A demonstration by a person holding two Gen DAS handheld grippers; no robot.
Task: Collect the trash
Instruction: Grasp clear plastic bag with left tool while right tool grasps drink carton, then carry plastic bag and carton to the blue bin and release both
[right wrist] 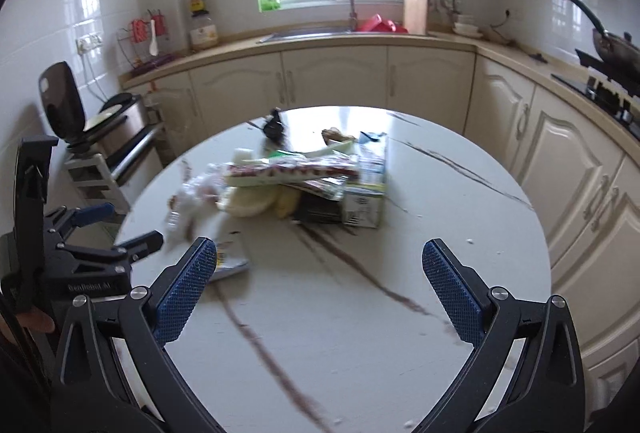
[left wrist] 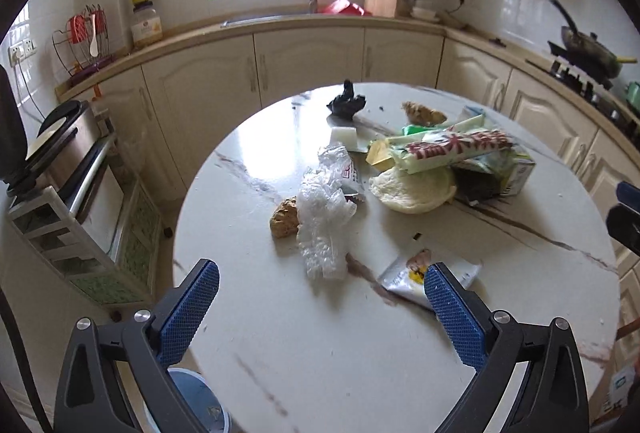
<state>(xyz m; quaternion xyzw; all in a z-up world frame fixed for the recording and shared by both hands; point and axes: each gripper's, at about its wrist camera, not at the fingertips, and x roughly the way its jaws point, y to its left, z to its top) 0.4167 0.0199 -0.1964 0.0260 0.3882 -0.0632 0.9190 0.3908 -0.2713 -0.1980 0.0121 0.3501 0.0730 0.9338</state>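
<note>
Left gripper (left wrist: 322, 275) is hovering over the near edge of the round marble table (left wrist: 280, 353), jaws spread wide, nothing between them. Right gripper (right wrist: 320, 253) is sitting likewise, jaws spread and empty, over bare tabletop.

Trash is lying mid-table, going left to right in the left wrist view: brown crumbly lump (left wrist: 285, 219), touching crumpled clear plastic (left wrist: 322, 217), then small white sachet (left wrist: 430, 275) just beyond the left gripper's right finger, pale round flatbread-like piece (left wrist: 412, 189), long red-and-white wrapper (left wrist: 456, 149) lying on top of the pile, milk carton (left wrist: 516, 169) on its side at the right. Black crumpled piece (left wrist: 346, 101) and a tan scrap (left wrist: 424, 113) are sitting near the far edge.

Risks, as I'm judging it: clear plastic is being flimsy, likely slipping or dragging the lump off the left edge if pinched at one end; the sachet is lying flat, so pads may be skating over it; pulling the wrapper could be toppling what it rests on.

Wrapper's long axis is running left-right, tilting slightly up to the right; clear plastic's long axis is running near-to-far; carton's long axis cannot be told for sure
</note>
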